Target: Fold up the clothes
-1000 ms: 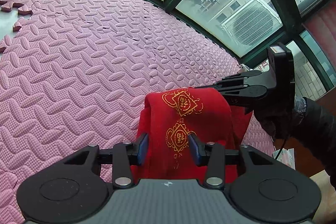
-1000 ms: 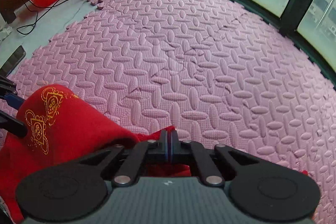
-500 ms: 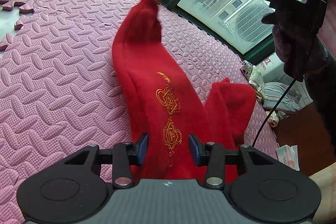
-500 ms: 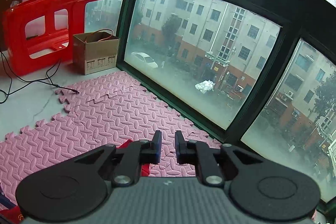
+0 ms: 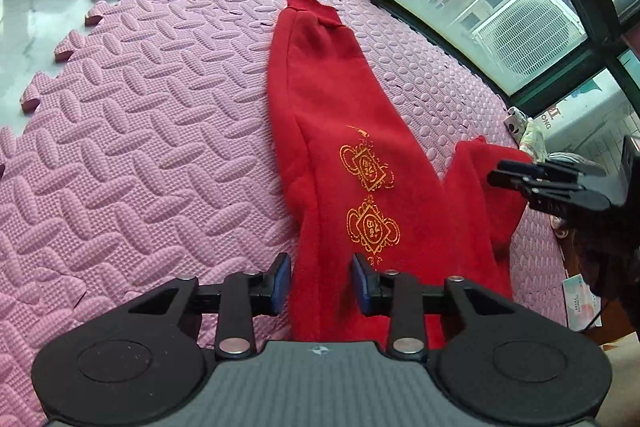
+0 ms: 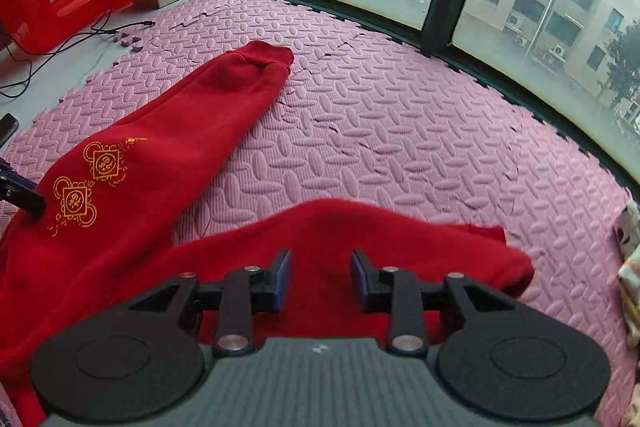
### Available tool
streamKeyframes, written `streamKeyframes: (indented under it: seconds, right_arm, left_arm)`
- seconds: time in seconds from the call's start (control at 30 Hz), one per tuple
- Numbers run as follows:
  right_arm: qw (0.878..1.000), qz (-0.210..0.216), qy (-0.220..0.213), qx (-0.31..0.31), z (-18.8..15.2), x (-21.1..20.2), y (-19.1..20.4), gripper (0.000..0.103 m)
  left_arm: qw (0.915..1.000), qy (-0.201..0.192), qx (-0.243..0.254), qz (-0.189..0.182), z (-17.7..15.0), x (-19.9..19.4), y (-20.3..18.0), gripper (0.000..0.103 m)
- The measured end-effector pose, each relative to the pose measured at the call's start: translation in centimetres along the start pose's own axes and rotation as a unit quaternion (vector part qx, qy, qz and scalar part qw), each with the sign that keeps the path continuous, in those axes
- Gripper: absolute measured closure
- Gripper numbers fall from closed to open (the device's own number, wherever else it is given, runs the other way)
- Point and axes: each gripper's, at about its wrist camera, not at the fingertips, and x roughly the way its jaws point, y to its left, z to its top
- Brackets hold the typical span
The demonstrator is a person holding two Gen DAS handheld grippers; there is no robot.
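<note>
Outstretched red trousers (image 5: 332,131), gold embroidery (image 5: 370,199), pink mat (image 5: 140,115)

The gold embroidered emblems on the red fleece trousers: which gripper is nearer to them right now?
Left. The left gripper sits open just below the gold embroidered emblems on the red fleece trousers; the right gripper is open over the other leg, off to the side.

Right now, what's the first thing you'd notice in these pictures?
The bright red trousers spread across the pink foam mat, one leg stretched toward the window with gold embroidery on it. Both the left gripper and right gripper hover over the fabric, jaws open.
</note>
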Motion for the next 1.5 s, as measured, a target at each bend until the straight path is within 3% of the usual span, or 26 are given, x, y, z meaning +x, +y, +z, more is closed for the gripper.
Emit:
streamKeyframes:
  seconds: [0.2,0.33,0.47,0.6,0.77,0.9,0.97,1.1,1.27,1.3,1.33,1.37,1.5]
  right_arm:
    - [0.996,0.013,-0.005,0.084,-6.0,-2.2,-2.1,0.068]
    - [0.988,0.020,-0.030,0.153,-7.0,-3.4,-5.2,0.067]
    - [0.970,0.027,-0.071,0.231,-6.1,-4.1,-9.5,0.052]
    - [0.947,0.039,-0.093,0.305,-4.7,-3.7,-13.6,0.047]
    - [0.919,0.052,-0.095,0.380,-3.9,-2.4,-17.2,0.045]
    - [0.889,0.056,-0.083,0.447,-3.9,-0.4,-19.8,0.045]
    - [0.882,0.038,-0.070,0.464,-3.9,0.9,-20.9,0.045]
    - [0.879,0.037,-0.039,0.475,-4.0,3.4,-22.2,0.050]
    - [0.879,0.048,-0.009,0.474,-3.9,5.5,-22.5,0.063]
    - [0.882,0.052,-0.006,0.468,-3.8,5.6,-22.4,0.065]
    - [0.884,0.058,-0.004,0.464,-3.6,5.7,-22.4,0.079]
    - [0.886,0.062,-0.003,0.459,-3.4,5.7,-22.3,0.087]
    - [0.918,0.040,-0.025,0.393,-1.4,5.0,-21.2,0.091]
  left_arm:
    - [0.9996,-0.015,0.020,0.015,0.0,-1.4,-1.5,0.070]
    - [0.9978,-0.035,0.056,0.009,0.1,-2.2,-4.6,0.067]
    - [0.9948,-0.037,0.094,-0.007,-0.3,-1.8,-8.2,0.061]
    - [0.9890,-0.066,0.129,0.026,-0.2,-2.1,-10.4,0.059]
    - [0.9878,-0.093,0.115,0.048,1.0,-4.2,-9.6,0.059]
    - [0.9915,-0.073,0.108,-0.009,1.0,-3.6,-10.4,0.059]
    - [0.9907,-0.046,0.124,-0.029,0.4,-1.7,-12.0,0.059]
    - [0.9849,0.020,0.150,-0.085,-1.6,3.0,-15.3,0.060]
    - [0.9704,0.090,0.177,-0.137,-3.8,7.2,-18.2,0.061]
    - [0.9679,0.100,0.183,-0.140,-4.2,7.7,-18.5,0.061]
    - [0.9658,0.110,0.187,-0.143,-4.6,8.2,-18.7,0.061]
    - [0.9636,0.119,0.191,-0.145,-5.0,8.5,-18.8,0.061]
    - [0.9564,0.148,0.196,-0.158,-6.2,9.6,-19.0,0.061]
